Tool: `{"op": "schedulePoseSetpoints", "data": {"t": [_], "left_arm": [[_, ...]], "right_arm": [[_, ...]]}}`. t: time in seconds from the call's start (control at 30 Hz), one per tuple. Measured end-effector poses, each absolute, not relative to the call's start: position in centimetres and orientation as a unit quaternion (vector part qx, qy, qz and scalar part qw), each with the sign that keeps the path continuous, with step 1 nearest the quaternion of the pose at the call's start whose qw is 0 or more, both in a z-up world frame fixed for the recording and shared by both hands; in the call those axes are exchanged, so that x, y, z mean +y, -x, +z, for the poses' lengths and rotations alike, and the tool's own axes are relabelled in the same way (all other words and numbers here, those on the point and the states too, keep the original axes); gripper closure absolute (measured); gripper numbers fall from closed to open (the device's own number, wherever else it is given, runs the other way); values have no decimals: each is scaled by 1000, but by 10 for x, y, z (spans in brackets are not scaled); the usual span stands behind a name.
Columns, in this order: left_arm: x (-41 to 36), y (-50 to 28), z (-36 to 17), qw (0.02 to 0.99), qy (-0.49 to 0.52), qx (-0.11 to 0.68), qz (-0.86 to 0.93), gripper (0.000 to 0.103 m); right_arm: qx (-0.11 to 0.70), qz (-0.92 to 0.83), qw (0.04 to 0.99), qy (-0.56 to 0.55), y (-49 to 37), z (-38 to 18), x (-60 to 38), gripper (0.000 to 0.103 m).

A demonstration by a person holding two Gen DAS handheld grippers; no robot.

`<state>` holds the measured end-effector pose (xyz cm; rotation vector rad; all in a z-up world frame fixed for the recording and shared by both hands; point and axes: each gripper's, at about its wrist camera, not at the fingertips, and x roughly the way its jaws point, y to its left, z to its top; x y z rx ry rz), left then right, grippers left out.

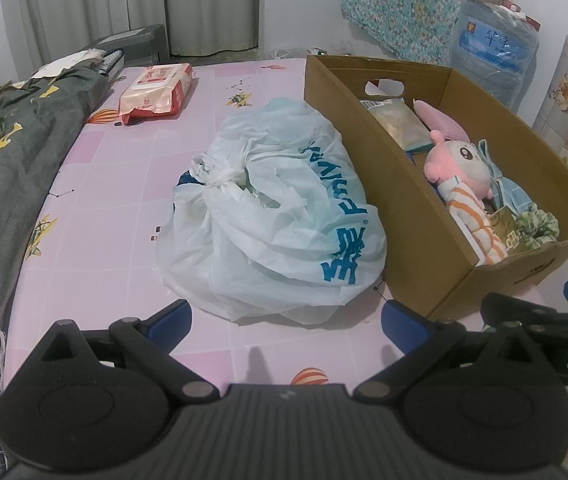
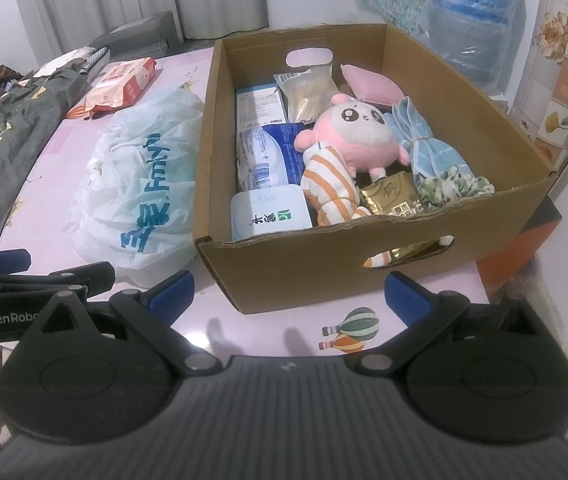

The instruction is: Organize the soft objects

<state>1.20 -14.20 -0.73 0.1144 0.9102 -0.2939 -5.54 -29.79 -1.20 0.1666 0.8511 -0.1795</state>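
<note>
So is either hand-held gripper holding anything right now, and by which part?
Nothing is held. The left hand-held gripper and the right hand-held gripper are both open above the pink tabletop, short of the plastic bag and cardboard box.

Knotted white plastic bag (image 1: 271, 208) lies beside filled cardboard box (image 2: 364, 268).

A home bedroom: grey curtains (image 1: 83, 4) upper left, rumpled bedding (image 1: 11, 152) at left, water jug (image 2: 472, 20) upper right.

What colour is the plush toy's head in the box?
Pink with a white face, clearest in the right wrist view.
</note>
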Motion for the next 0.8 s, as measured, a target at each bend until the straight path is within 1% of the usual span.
{"op": "schedulePoseSetpoints", "data": {"t": [0.8], "left_arm": [[-143, -11, -9, 885, -52, 439, -147, 2]], "right_arm": [[412, -88, 904, -77, 56, -11, -299, 1]]}}
